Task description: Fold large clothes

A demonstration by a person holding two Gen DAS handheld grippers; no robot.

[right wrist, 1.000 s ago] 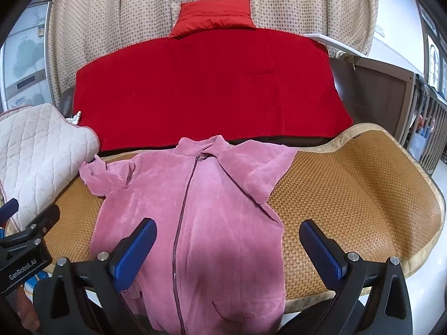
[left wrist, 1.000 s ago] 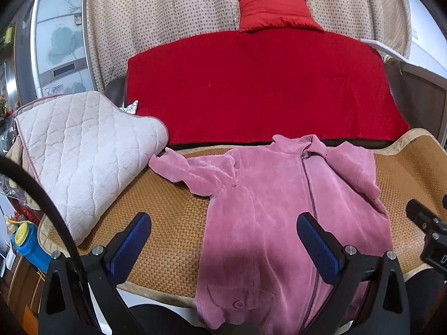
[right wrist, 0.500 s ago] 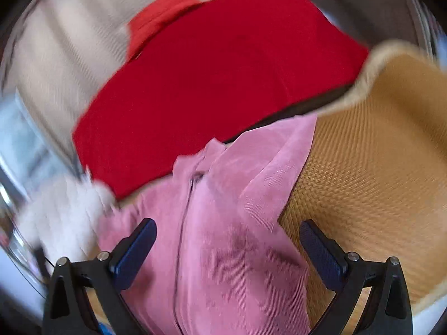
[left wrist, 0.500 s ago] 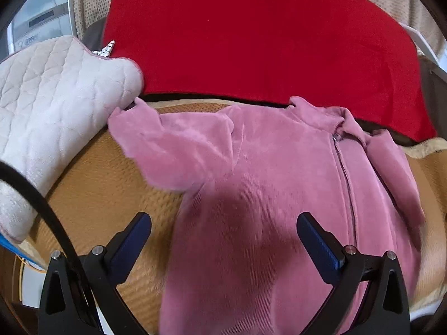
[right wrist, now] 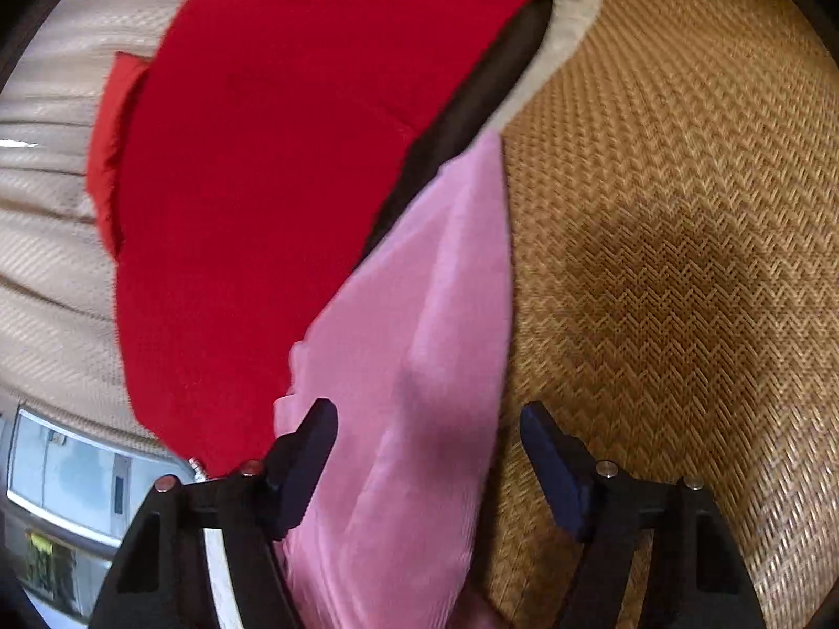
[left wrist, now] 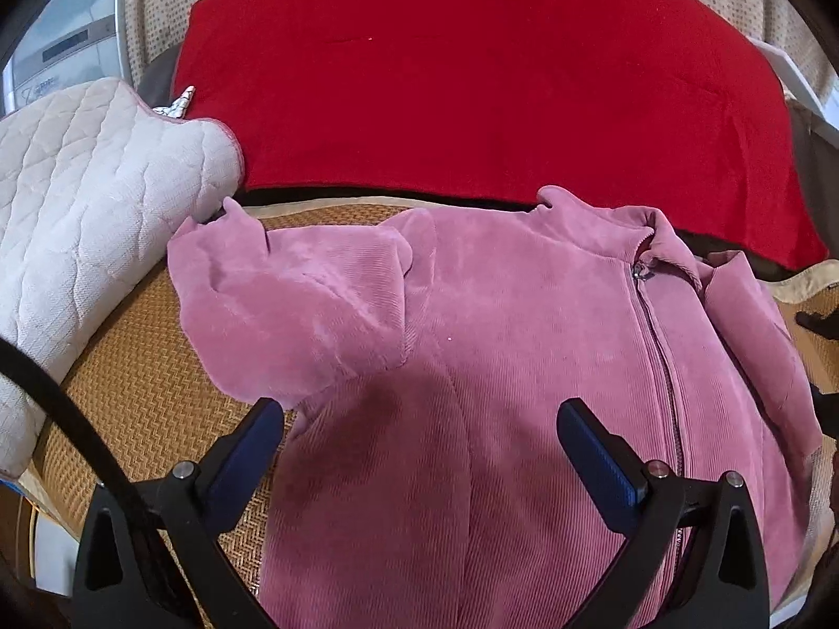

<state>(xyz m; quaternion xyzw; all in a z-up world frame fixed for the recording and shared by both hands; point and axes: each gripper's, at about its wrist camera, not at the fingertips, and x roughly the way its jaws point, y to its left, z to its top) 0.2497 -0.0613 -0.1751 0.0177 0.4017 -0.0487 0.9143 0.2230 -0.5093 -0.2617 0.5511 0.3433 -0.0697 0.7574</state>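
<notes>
Quilted white pad lay at left, pink corduroy zip jacket flat on woven rattan mat, left gripper spread wide over it, right gripper narrowing w/ the jacket's sleeve between unpinched jaws.

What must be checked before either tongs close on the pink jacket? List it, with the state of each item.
1. Pink jacket lies spread on the woven mat, zipper up: ok.
2. Left tongs stand open above the jacket body, nothing gripped: ok.
3. Right tongs have just been closing; the sleeve lies between the pads, which do not press on it: not ok for lifting.
4. Sleeve nearest the quilted pad is bunched and folded over: not ok.
5. Whether the right tongs would catch one layer or several: cannot tell, the view is blurred.
</notes>
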